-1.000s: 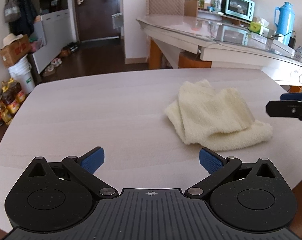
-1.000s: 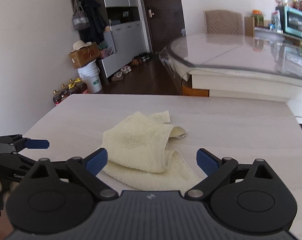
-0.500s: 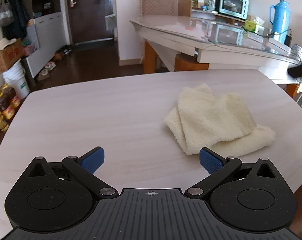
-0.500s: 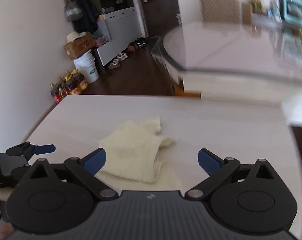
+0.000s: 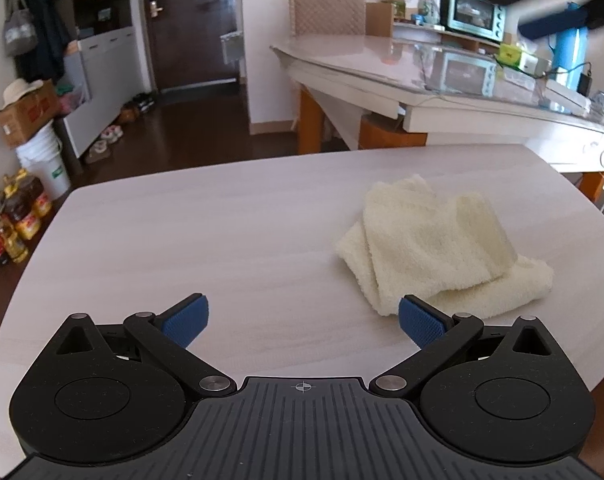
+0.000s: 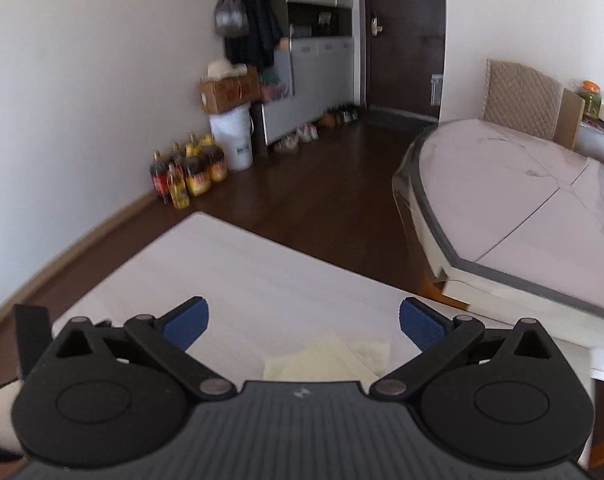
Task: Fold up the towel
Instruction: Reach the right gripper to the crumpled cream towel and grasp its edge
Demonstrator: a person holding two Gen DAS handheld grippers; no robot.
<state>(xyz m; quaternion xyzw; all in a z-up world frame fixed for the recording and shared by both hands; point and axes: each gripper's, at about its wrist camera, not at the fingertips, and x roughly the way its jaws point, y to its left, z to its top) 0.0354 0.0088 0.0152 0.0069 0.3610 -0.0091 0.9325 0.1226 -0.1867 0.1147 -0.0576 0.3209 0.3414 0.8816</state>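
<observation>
While the cream towel point(image 5: 430, 248) lies loosely folded on the pale wooden table point(image 5: 205, 232), both grippers stand released and hold nothing. Left wrist view: the left gripper point(image 5: 304, 318) has its blue-padded fingers point(image 5: 185, 316) spread wide, low over the near part of the table, with bare tabletop between them. The towel sits ahead and to the right, well toward the right side of the table; its upper layer is laid askew over a lower layer, and the lower layer's thick rolled edge shows along the near right. The near corner of the towel lies just beside the right-hand finger of this gripper, though contact cannot be judged. At the upper right corner of this view, a dark blurred shape with a blue tip, the right gripper point(image 5: 550, 26), hangs high above the table.

Right wrist view: the right gripper point(image 6: 304, 320) is likewise spread wide, with its fingers point(image 6: 422, 322) apart and nothing between them. It is raised and tilted so that the far edge of the table and the dark floor point(image 6: 310, 184) fill the middle of the frame. Only a small pale patch of the towel point(image 6: 330, 362) shows, just above the gripper body and between the two finger arms. Beyond the table stand a second, glass-topped table point(image 6: 522, 224), a group of bottles point(image 6: 189, 172) against the wall, and a white bucket point(image 6: 233, 140) carrying a cardboard box point(image 6: 227, 92).
</observation>
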